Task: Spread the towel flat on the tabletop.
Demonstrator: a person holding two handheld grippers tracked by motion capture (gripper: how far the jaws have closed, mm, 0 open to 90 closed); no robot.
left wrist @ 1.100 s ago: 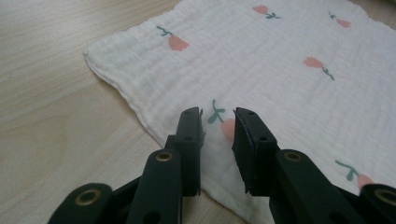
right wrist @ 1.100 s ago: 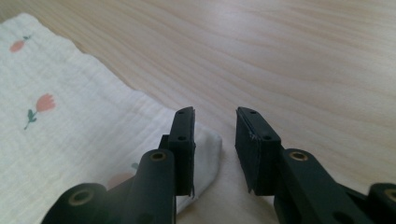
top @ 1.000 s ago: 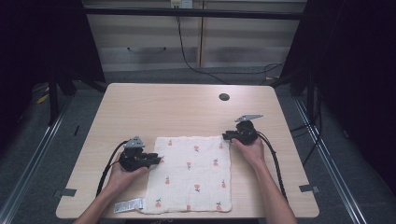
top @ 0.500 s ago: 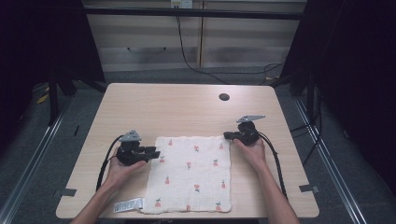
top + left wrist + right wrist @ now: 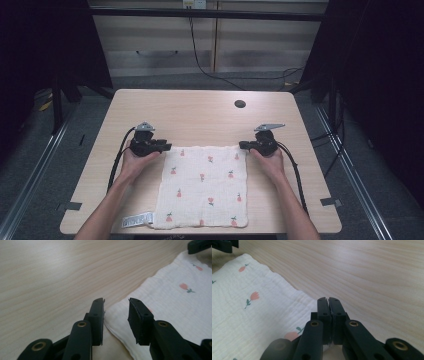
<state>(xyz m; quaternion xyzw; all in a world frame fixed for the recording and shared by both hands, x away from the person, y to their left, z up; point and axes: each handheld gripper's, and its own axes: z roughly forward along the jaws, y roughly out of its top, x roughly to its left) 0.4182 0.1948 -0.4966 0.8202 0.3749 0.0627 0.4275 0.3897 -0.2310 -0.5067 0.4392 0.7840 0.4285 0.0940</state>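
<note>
Since a second ago, the left gripper [image 5: 116, 315] has slid up to the muslin cloth's [image 5: 205, 187] far-left corner, jaws just opened and astride it. The right gripper [image 5: 328, 315] pinches the far-right corner flat on the table [image 5: 190, 115], likely anchoring it for a fold.

One worktop [image 5: 200, 115] is counted, w/ one dark round hole [image 5: 240, 104] near its far edge. One cloth [image 5: 205, 187] is seen on it, white w/ small red flower prints; approx. ten prints are counted in the high view, some too small to tell apart. One white label strip [image 5: 138, 219] is counted at the cloth's near left corner. Two hand-held grippers are counted: one left hand-held gripper [image 5: 161, 147], one right hand-held gripper [image 5: 243, 145], two black jaws each, one cable each. Two grey three-cornered plates are counted, one per hand-held gripper. Two forearms are counted.
</note>
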